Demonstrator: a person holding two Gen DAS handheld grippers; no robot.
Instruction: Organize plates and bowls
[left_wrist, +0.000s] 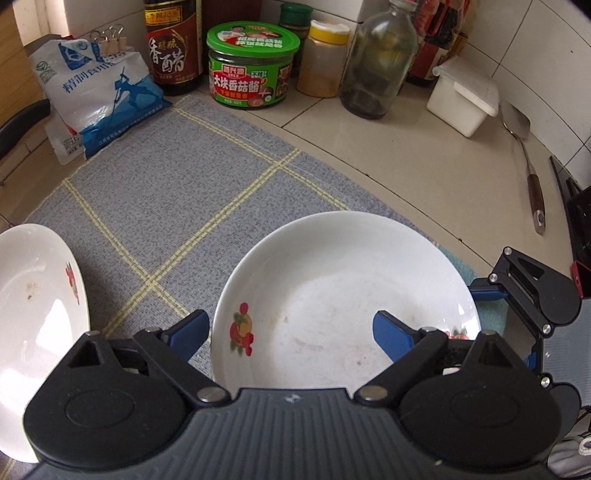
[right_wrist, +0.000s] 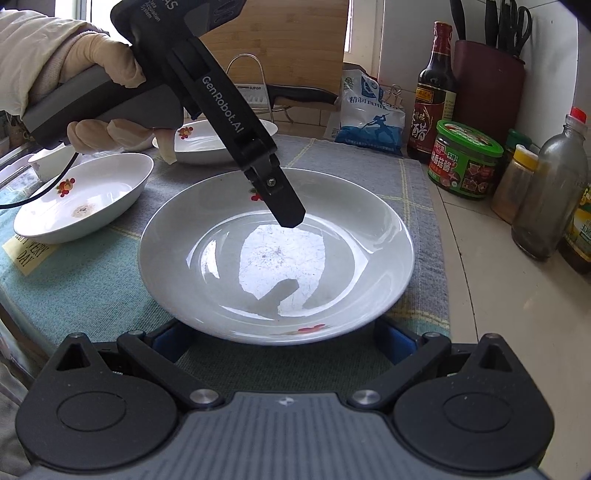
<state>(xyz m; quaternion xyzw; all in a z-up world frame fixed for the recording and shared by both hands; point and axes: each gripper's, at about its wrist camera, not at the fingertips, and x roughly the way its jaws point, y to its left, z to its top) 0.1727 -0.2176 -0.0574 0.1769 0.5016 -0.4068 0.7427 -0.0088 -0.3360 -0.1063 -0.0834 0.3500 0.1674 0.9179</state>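
A white plate with red flower prints (left_wrist: 332, 295) (right_wrist: 277, 258) lies on the grey checked cloth (left_wrist: 166, 192). My left gripper (left_wrist: 290, 330) points steeply down at the plate's rim. One blue finger (left_wrist: 192, 328) is outside the rim and the other is over the plate's inside; the jaws stand wide apart and no pad presses on the plate. In the right wrist view a gloved hand (right_wrist: 103, 55) holds it. My right gripper (right_wrist: 286, 339) is open at the plate's near edge, its blue fingers (right_wrist: 397, 339) low on either side. Two more flowered plates (right_wrist: 85, 195) (right_wrist: 221, 142) lie at the left.
Along the tiled wall stand a salt bag (left_wrist: 103, 96), a vinegar bottle (left_wrist: 171, 44), a green-lidded jar (left_wrist: 251, 66), a yellow-capped jar (left_wrist: 325, 59) and a glass bottle (left_wrist: 380, 62). A white box (left_wrist: 461, 99) and a metal spatula (left_wrist: 528, 162) lie at the right. A knife block (right_wrist: 487, 85) stands behind.
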